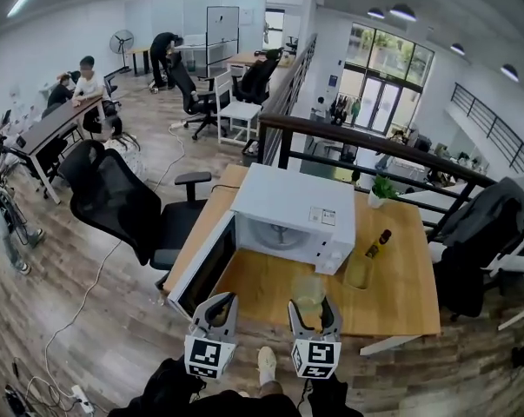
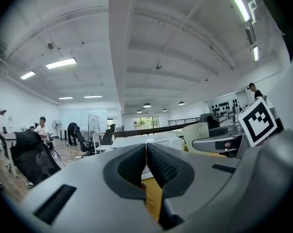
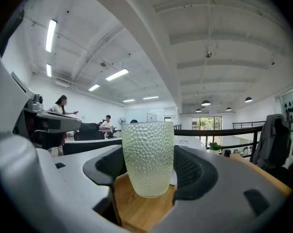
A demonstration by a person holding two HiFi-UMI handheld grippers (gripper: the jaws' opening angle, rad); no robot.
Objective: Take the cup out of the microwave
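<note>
In the head view a white microwave (image 1: 288,202) sits toward the left edge of the wooden worktop (image 1: 401,294). Its door (image 1: 205,268) is swung open past that edge, and a small label (image 1: 322,217) on its top carries print too fine to read. The only other markings are the black-and-white squares on each gripper's cube. The cup (image 1: 309,294), a pale, dimpled, see-through tumbler, is outside the microwave, by the worktop's near edge and in front of the oven's right front corner. It stands upright, mouth up and long axis vertical, between the jaws of the right gripper (image 1: 312,313). The left gripper (image 1: 220,307) hangs beside it at the near edge, close to the open door. A dark-topped bottle (image 1: 379,243) stands just right of the microwave and a small plant (image 1: 381,188) at the far edge. A black office chair (image 1: 114,198) sits left of the worktop, and a dark railing (image 1: 366,142) runs behind it. In the left gripper view the jaws are pressed together with nothing between them, and the cup (image 2: 197,132) shows off to the right. In the right gripper view the jaws stand fairly wide, their pads pressed against both sides of the upright cup (image 3: 147,154), with bare wood showing below its base.
</note>
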